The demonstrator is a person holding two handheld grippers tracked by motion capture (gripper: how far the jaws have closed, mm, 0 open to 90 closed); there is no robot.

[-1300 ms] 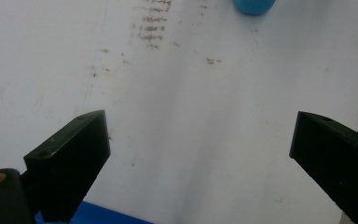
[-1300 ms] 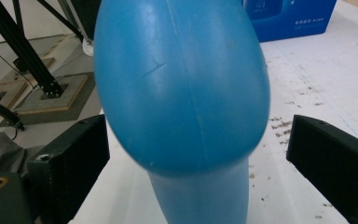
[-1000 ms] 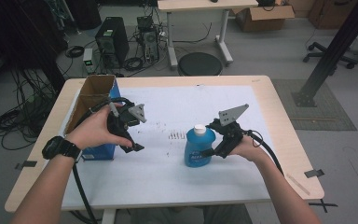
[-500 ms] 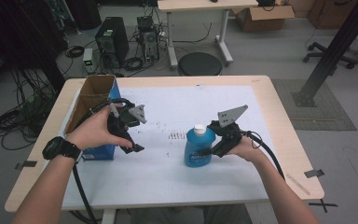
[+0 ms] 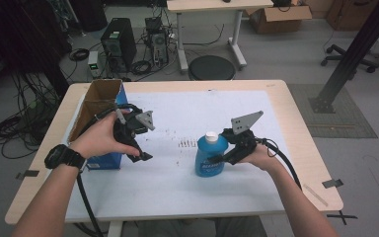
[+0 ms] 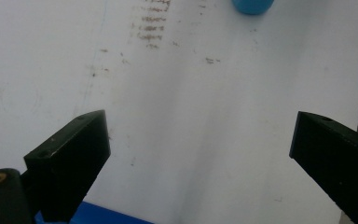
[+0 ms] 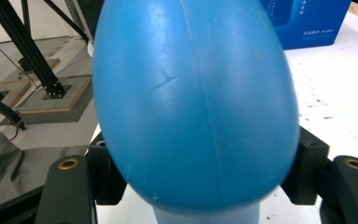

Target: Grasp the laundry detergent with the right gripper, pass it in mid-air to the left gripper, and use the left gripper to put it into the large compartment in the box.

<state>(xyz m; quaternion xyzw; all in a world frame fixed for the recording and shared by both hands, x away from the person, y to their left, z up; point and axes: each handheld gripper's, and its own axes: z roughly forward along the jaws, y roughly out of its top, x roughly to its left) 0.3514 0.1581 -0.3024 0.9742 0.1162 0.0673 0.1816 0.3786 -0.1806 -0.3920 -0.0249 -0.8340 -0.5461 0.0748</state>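
- Closing in over the last second, your right gripper (image 5: 216, 159) has brought its fingers (image 7: 305, 164) against the blue bottle (image 5: 210, 155); both hands sit where they were, and the bottle stands unmoved.
- Upright on the white worktop (image 5: 177, 182), near its middle, the bottle now has a finger pressed to each flank, the grip low on its rounded body.
- Your left gripper (image 5: 137, 148) hovers well apart beside the blue box (image 5: 106, 160), fingers (image 6: 70, 156) spread wide with nothing between them.
- Risk one: the curved, smooth plastic may squirt out of the pinch as you lift, because the pads meet a bulging surface.
- Risk two: with the hold low and the white cap (image 5: 210, 136) high, the bottle could tip or swing forward.
- Risk three: squeezing harder may dent the soft wall and, if the cap is loose, push liquid out.
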